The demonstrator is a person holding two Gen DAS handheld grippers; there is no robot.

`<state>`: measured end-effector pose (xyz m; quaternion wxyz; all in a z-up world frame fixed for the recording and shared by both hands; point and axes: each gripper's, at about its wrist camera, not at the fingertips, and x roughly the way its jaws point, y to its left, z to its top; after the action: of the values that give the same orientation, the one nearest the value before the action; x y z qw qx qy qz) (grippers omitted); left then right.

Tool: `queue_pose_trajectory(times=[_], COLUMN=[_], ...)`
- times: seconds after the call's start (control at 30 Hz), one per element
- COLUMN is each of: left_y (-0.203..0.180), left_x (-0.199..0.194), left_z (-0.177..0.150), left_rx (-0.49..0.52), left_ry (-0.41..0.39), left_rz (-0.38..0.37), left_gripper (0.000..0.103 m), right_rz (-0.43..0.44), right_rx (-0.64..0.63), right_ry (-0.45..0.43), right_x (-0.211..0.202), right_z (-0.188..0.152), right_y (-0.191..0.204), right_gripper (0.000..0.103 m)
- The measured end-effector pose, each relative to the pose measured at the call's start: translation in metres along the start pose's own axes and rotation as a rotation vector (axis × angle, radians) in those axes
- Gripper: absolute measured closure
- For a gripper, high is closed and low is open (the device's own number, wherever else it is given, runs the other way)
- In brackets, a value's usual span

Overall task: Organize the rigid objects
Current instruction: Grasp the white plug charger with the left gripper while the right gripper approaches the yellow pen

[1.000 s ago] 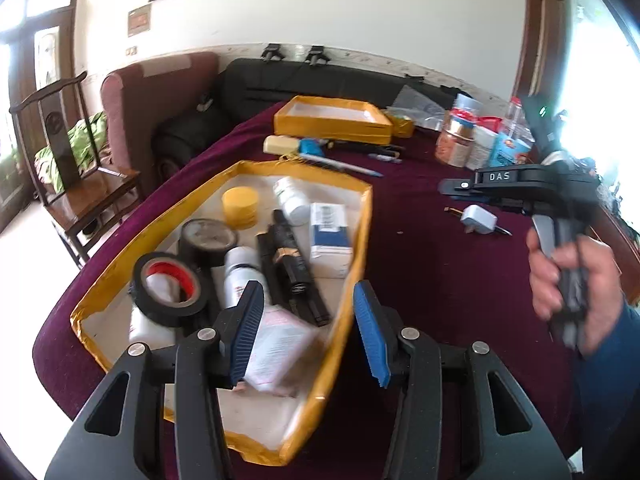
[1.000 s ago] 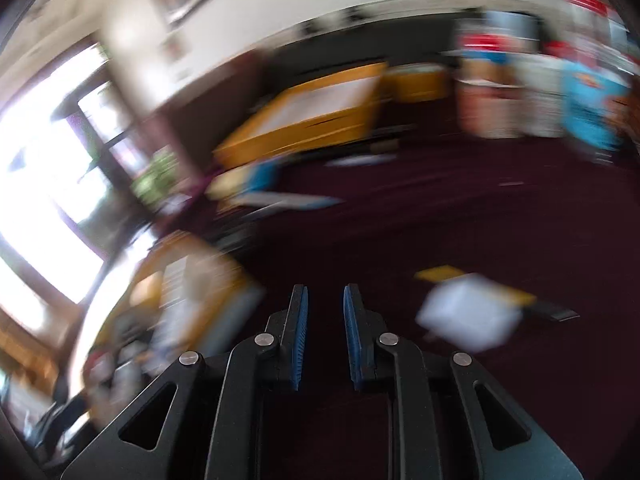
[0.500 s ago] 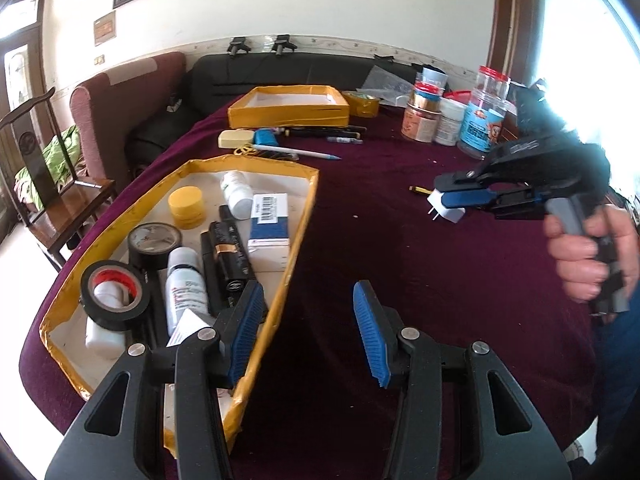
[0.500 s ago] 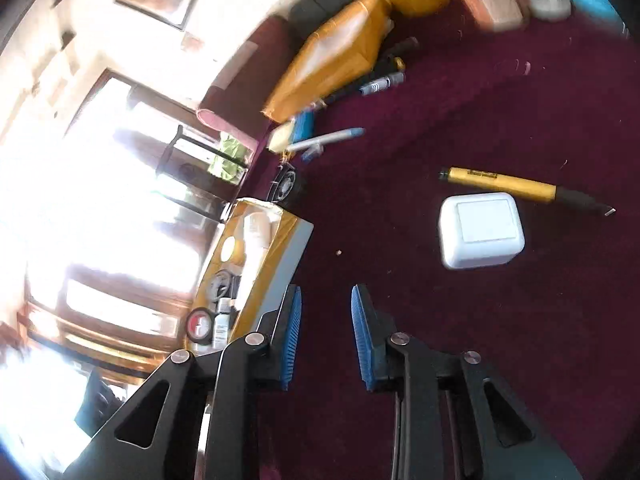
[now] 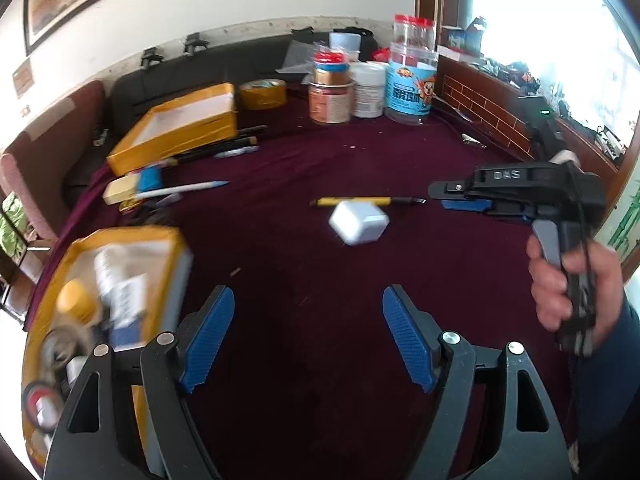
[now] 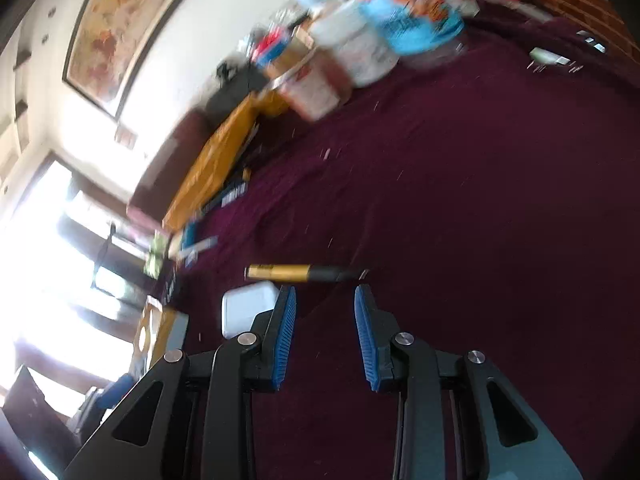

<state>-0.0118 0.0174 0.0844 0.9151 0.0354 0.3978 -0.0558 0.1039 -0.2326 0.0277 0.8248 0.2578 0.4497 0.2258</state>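
Here we see the left gripper [image 5: 308, 338], jaws just widened and spread with nothing between them, facing the white plug [image 5: 359, 222] on the bench [image 5: 280, 264] beside a yellow pen [image 5: 366, 201]. The right gripper [image 6: 325, 340], also just opening and bare, sits narrowly parted beside that plug.

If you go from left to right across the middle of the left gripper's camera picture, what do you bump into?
White pen → white cube plug → right gripper → hand holding it.
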Motion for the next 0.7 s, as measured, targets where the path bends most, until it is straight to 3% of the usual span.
queue_pose_trajectory(times=[0.07,0.2,0.4,0.6,0.63,0.67,0.7], left_y=[-0.012,-0.03,-0.051,-0.056,-0.055,-0.054,-0.053], left_x=[0.019,0.059,0.088,0.119,0.123,0.125,0.126], left_z=[0.011,0.027,0.04,0.05,0.052,0.052,0.052], left_rx=[0.043,0.17,0.353,0.415,0.404,0.39,0.374], left_ry=[0.017,0.048,0.049,0.097,0.105,0.11,0.109], left_rz=[-0.034,-0.011,-0.005,-0.003,-0.012,-0.021,-0.033], left_gripper=[0.026,0.026,0.026,0.026,0.031,0.044,0.05], right_rz=[0.012,0.079,0.119,0.126,0.127,0.127,0.124], right_rx=[0.016,0.065,0.096,0.107,0.106,0.105,0.105], right_ry=[-0.025,0.006,0.022,0.023,0.024,0.024,0.022], right_x=[-0.009,-0.009,-0.01,-0.009,-0.009,-0.009,-0.009], right_z=[0.002,0.002,0.0,-0.001,-0.001,-0.001,-0.001], right_y=[-0.004,-0.012,-0.012,-0.012,-0.013,-0.013,-0.013], right_gripper=[0.076,0.076,0.076,0.076,0.076,0.076,0.076])
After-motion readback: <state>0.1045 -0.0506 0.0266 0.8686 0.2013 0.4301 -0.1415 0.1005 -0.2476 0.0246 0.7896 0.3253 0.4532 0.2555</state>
